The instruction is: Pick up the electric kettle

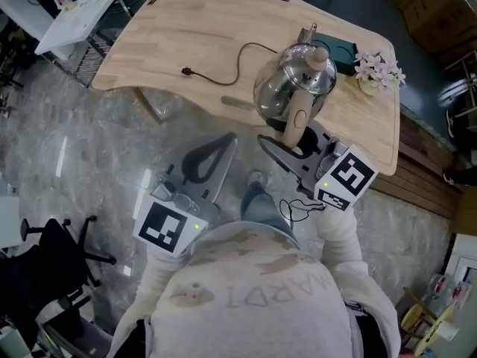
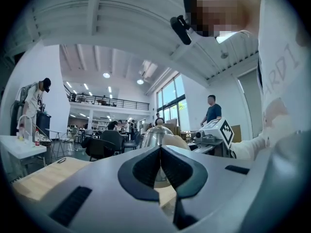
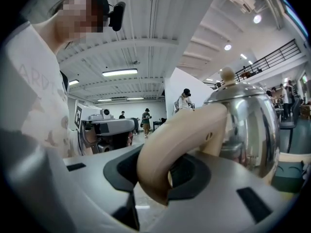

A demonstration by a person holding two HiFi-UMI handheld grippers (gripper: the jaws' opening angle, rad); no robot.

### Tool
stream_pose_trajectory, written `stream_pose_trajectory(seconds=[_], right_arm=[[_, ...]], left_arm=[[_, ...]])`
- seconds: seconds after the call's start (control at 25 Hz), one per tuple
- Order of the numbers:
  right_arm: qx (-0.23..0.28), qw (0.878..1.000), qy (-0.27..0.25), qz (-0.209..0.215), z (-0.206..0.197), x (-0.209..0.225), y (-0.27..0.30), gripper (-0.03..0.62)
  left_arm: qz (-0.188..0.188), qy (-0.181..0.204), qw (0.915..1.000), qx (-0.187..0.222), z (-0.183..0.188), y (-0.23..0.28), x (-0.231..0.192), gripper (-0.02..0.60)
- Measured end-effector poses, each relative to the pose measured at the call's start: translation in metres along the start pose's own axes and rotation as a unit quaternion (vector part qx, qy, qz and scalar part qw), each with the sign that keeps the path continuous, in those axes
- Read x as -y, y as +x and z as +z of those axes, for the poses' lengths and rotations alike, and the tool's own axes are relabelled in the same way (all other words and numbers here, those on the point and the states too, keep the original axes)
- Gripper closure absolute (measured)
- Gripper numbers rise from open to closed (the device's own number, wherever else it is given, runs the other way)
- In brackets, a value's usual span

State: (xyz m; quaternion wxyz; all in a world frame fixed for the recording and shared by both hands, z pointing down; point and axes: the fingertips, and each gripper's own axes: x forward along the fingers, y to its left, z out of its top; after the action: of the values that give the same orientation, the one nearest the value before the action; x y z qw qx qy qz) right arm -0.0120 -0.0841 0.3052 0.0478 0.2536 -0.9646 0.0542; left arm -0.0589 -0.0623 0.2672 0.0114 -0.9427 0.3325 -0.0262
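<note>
Over the four-o'clock edge of the wooden desk (image 1: pixel 186 36) the right tool (image 1: pixel 294 146) clamps only the smooth handle (image 3: pixel 180 140) of the electric kettle (image 1: pixel 287 88), so the body may swing and slip; the left tool (image 2: pixel 160 148) is closed, empty.

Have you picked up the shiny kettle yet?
Done: the right hand-held gripper is shut on the kettle by its beige handle. In hand: the lift; I cannot tell if the kettle is off the table. To do: raising it clear. The left hand-held gripper is shut, empty.
</note>
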Motion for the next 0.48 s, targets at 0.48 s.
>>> stream_pose_trajectory(seconds=[0.48], right_arm=[[0.011, 0.999, -0.03, -0.039, 0.008, -0.14, -0.037, 0.465]], left_arm=[[-0.053, 0.011, 0.9985, 0.001, 0.003, -0.089, 0.061, 0.568]])
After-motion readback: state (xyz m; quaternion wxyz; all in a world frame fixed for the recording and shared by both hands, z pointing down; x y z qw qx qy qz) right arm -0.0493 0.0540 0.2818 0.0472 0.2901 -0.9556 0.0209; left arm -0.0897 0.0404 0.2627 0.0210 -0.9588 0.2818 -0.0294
